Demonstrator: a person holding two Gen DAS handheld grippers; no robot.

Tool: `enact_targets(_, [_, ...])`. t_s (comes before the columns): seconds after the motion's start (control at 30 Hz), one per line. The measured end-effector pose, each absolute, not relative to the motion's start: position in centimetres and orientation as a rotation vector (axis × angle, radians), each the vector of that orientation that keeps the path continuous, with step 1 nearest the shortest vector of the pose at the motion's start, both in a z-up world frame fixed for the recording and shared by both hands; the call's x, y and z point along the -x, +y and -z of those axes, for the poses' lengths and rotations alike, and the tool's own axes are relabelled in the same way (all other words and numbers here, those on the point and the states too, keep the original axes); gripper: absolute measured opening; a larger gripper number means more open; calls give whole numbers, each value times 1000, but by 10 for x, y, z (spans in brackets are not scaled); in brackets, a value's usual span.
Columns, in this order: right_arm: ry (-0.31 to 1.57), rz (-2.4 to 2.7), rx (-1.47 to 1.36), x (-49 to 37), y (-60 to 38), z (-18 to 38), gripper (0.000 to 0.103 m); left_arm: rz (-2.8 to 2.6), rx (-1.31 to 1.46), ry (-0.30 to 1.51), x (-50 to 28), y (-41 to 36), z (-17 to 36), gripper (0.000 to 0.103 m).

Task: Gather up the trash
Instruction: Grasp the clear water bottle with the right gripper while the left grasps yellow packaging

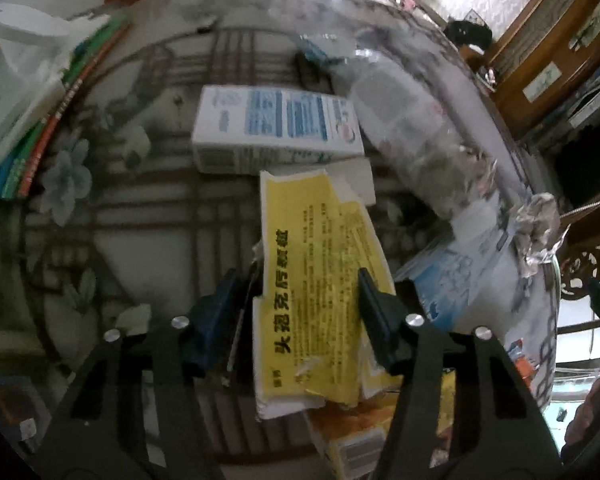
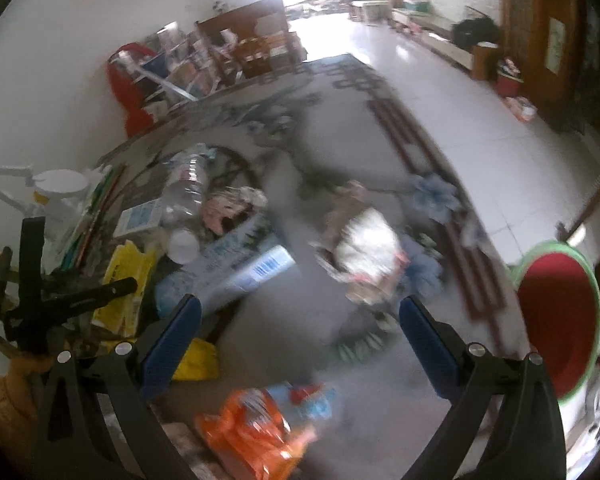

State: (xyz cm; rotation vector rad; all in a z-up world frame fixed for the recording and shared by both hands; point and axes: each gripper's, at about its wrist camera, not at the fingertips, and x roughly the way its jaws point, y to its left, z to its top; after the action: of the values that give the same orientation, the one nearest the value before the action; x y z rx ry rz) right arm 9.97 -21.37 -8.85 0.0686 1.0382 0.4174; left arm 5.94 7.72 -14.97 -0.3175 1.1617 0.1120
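Observation:
In the left wrist view my left gripper [image 1: 296, 284] has its fingers either side of a torn yellow medicine box [image 1: 316, 280] lying on the patterned table; the jaws stand around it, and I cannot tell if they press on it. Beyond it lie a white and blue carton [image 1: 276, 128] and a clear plastic bottle [image 1: 416, 136]. In the right wrist view my right gripper [image 2: 300, 312] is open and empty above the table, with a crumpled wrapper [image 2: 364, 252] ahead and an orange snack bag [image 2: 252, 432] below. The yellow box [image 2: 126, 280] and left gripper [image 2: 72, 300] show at left.
A red bucket with a green rim [image 2: 556, 320] stands at the right beside the table. Books and papers [image 1: 40, 112] are stacked at the table's left. A blue and white pack [image 1: 460, 268] and crumpled foil [image 1: 540, 224] lie at the right edge.

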Motion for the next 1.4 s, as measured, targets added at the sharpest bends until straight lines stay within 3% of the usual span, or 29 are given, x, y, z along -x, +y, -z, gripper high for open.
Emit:
enact_targets(0.37, [1053,-687,101,-179,-86,88,95,-95,349,1170,-52,74,153,60])
enact_targets(0.5, [1072,-718,146,-202,-59,96,95,-65,387,1181,-49,72,158,75])
enact_targets(0.73, [1094,-770,215,-219,-34,111,95,-48,415,1197,-52,71,166,72])
enact_targets(0.83, [1108,-782,236,-223,-27,118,84,-64,442,1185,-50,77,168,66])
enact_targets(0.9, [1135,-795,237,-226,-23,125,60,-67,440,1175,-51,78,167,64])
enact_targets(0.97, [1159,-807,222,-229,-21,130,47,-68,434,1161,-52,77,163,60])
enact_targets(1.03, [1158,-809,206,-229,-21,130,47,-66,427,1142,-53,77,157,51])
enact_targets(1.4, [1038,-816,89,-201,-58,71,43,-62,413,1087,-49,76,134,43])
